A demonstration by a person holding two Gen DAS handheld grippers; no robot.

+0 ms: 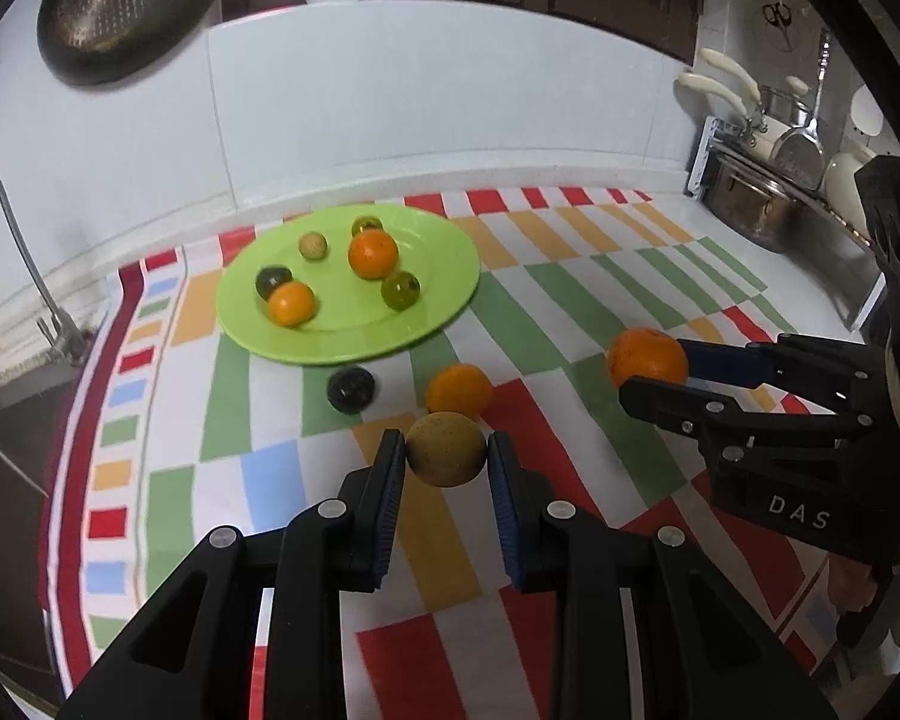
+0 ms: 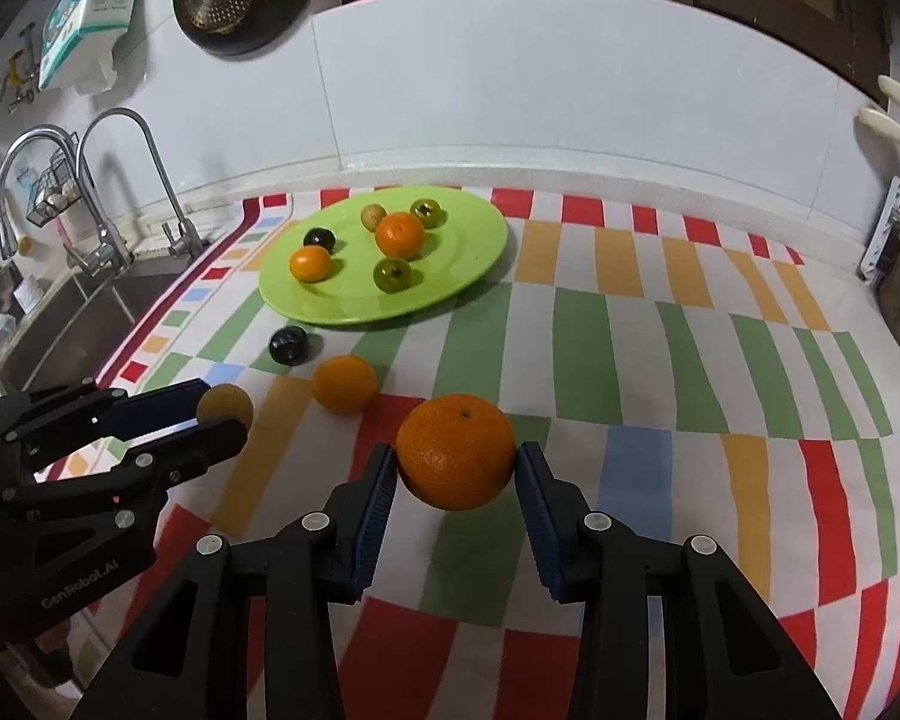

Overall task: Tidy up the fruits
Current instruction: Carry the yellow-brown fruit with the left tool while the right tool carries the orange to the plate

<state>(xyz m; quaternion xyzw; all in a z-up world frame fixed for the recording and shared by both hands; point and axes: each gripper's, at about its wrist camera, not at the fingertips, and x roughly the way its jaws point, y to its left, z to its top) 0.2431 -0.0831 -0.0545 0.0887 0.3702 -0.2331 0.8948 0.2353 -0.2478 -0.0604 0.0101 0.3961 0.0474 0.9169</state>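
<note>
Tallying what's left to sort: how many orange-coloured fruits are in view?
4. Two on the green plate: one at its middle, one near its left rim. One loose on the cloth. One between the right hand-held gripper fingers.

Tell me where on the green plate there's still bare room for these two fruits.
The green plate is bare along its right side and along the front rim below the green fruit. The middle and left are crowded with six fruits. Both grippers hold fruit.
</note>
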